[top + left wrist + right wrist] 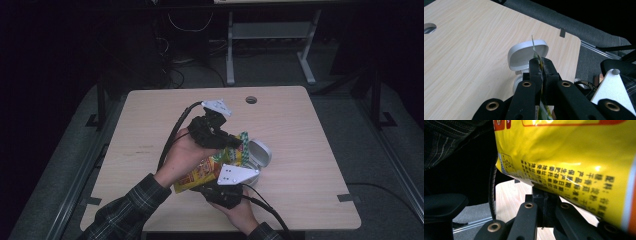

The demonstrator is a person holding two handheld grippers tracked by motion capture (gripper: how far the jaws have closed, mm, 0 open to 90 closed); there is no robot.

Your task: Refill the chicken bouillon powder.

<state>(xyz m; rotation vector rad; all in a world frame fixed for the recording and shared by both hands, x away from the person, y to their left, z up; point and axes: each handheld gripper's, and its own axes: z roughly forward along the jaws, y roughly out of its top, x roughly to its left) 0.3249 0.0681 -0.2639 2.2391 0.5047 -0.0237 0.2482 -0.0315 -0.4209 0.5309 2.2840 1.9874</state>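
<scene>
Two grippers hold your yellow snack bag (202, 172) above the table (150, 125): left gripper (541, 65) pinches its top edge; right gripper (544, 195), apparently clamped, grips its lower edge. The white case (260, 152) lies at 3 o'clock.

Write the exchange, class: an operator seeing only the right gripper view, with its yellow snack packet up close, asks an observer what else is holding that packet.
Observer: The left claw is shut on a thin edge of the snack packet.
Operator: Is the packet resting on the table?
Observer: No. The high view shows it lifted off the table, between that claw and the right claw.
Operator: Anything close by?
Observer: A white case, lid open, lies on the table just beyond the packet.
</scene>
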